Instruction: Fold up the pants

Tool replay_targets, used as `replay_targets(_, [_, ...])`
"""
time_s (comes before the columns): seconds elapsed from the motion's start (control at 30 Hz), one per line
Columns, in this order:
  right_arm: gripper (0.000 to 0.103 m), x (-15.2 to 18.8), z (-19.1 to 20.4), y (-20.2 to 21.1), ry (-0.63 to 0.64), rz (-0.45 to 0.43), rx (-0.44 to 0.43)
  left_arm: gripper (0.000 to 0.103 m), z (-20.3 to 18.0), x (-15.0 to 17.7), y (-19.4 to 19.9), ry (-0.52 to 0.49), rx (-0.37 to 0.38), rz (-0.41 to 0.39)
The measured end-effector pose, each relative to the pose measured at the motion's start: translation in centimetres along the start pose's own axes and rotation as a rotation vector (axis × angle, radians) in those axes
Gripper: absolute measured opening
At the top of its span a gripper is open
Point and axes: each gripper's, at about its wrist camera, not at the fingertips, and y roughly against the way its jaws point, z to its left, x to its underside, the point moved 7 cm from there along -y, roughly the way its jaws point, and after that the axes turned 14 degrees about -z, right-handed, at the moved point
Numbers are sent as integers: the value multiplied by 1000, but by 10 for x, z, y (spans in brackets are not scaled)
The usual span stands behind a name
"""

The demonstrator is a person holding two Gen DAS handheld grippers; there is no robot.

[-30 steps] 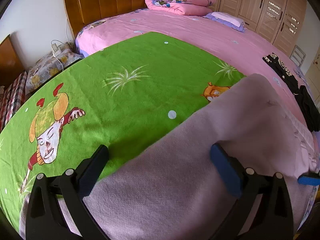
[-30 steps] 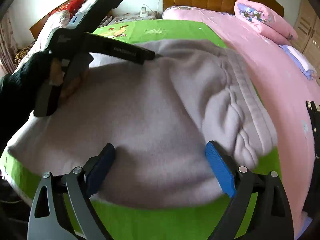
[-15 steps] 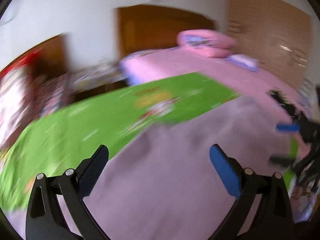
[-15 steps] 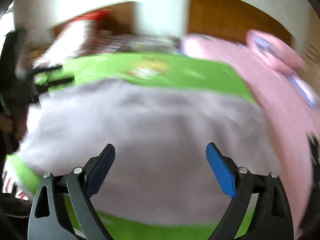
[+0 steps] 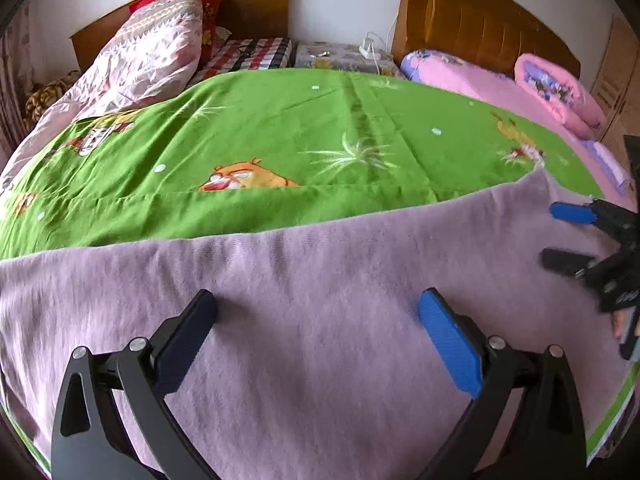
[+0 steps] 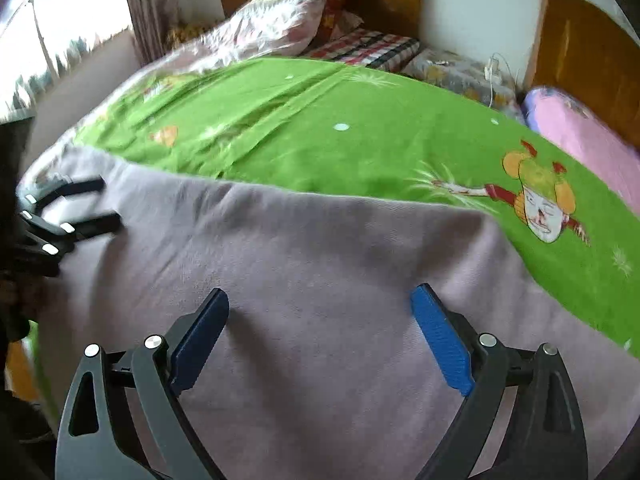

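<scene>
Pale lilac pants point(image 5: 312, 280) lie spread flat on a green cartoon-print sheet point(image 5: 280, 136), filling the near half of both views point(image 6: 320, 264). My left gripper point(image 5: 316, 316) hovers open just above the fabric with nothing between its fingers. My right gripper point(image 6: 320, 312) is open too, over the pants and holding nothing. In the left wrist view the right gripper point(image 5: 560, 236) shows at the right edge over the pants. At the left edge of the right wrist view the left gripper point(image 6: 96, 204) appears, with a dark sleeve point(image 6: 16, 280) behind it.
A pink bed point(image 5: 500, 88) with a rolled pink quilt point(image 5: 560, 92) and wooden headboard point(image 5: 480, 20) lies to the right. A patterned pillow point(image 5: 152, 44) and red cushion sit at the far left. A bedside stand with a charger point(image 5: 366, 46) is between the beds. A window point(image 6: 52, 32) is left.
Both grippers swung round to the left, so the views now face the far headboards and window. The pants lie flatter; the bunched waistband seen a second ago is out of view.
</scene>
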Motion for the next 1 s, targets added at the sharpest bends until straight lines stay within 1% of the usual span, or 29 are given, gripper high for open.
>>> replay_targets(0.07, [90, 1, -15, 17, -16, 18, 126, 101, 0, 0, 1, -7, -5, 1])
replay_targets(0.1, [90, 2, -20, 32, -8, 9, 176, 101, 2, 0, 2, 1, 1, -5])
replay_targets(0.13, [90, 2, -19, 45, 0, -7, 172, 101, 2, -1, 3, 12, 7, -17])
replay_targets(0.17, [90, 7, -13, 68, 13, -29, 137, 101, 4, -2, 8, 29, 13, -39])
replay_targets(0.2, [90, 11, -10, 79, 22, -36, 122, 101, 8, 2, 7, 39, 9, -49])
replay_targets(0.27, [90, 34, -3, 106, 44, -23, 106, 101, 9, 3, 5, 53, 2, -42])
replay_targets(0.3, [90, 49, -2, 113, 52, -5, 114, 101, 8, 3, 1, 50, 1, -25])
replay_targets(0.4, [90, 94, -2, 129, 74, 58, 150, 101, 6, 3, -1, 33, -8, -16])
replay_targets(0.43, [92, 107, -6, 129, 65, 86, 166, 101, 6, 4, -1, 28, -11, -15])
replay_targets(0.47, [92, 116, -9, 134, 51, 67, 170, 101, 7, 4, -1, 28, -10, -16])
replay_targets(0.5, [93, 120, -11, 141, 37, 38, 169, 101, 7, 4, -1, 34, -4, -19])
replay_targets(0.57, [92, 121, -14, 151, 15, 44, 206, 101, 11, 3, 4, 65, 5, -34])
replay_targets(0.6, [92, 119, -13, 155, 19, 43, 216, 101, 13, 2, 15, 76, -11, -58])
replay_targets(0.63, [92, 115, -8, 158, 37, 34, 216, 101, 9, -1, 34, 87, 24, -105])
replay_targets(0.67, [92, 109, 4, 161, 75, 12, 201, 101, 1, -2, 53, 90, 85, -143])
replay_targets(0.7, [92, 103, 14, 162, 104, -10, 175, 101, -4, 0, 68, 81, 116, -165])
replay_targets(0.73, [92, 98, 26, 162, 116, -33, 142, 101, -7, 5, 82, 66, 120, -175])
replay_targets(0.77, [92, 90, 44, 159, 120, -59, 82, 101, -6, 13, 88, 56, 108, -162])
replay_targets(0.83, [92, 77, 77, 144, 163, -92, -23, 101, 2, 32, 89, 60, 79, -101])
replay_targets(0.87, [92, 73, 87, 138, 187, -93, -47, 101, 10, 47, 87, 67, 40, -57])
replay_targets(0.9, [92, 71, 98, 126, 215, -74, -78, 101, 13, 56, 86, 71, 32, -34])
replay_targets(0.97, [92, 72, 114, 107, 258, -32, -128, 101, 16, 75, 86, 84, 43, 6])
replay_targets(1.0, [91, 76, 117, 100, 267, -10, -144, 101, 16, 81, 91, 63, 34, -4])
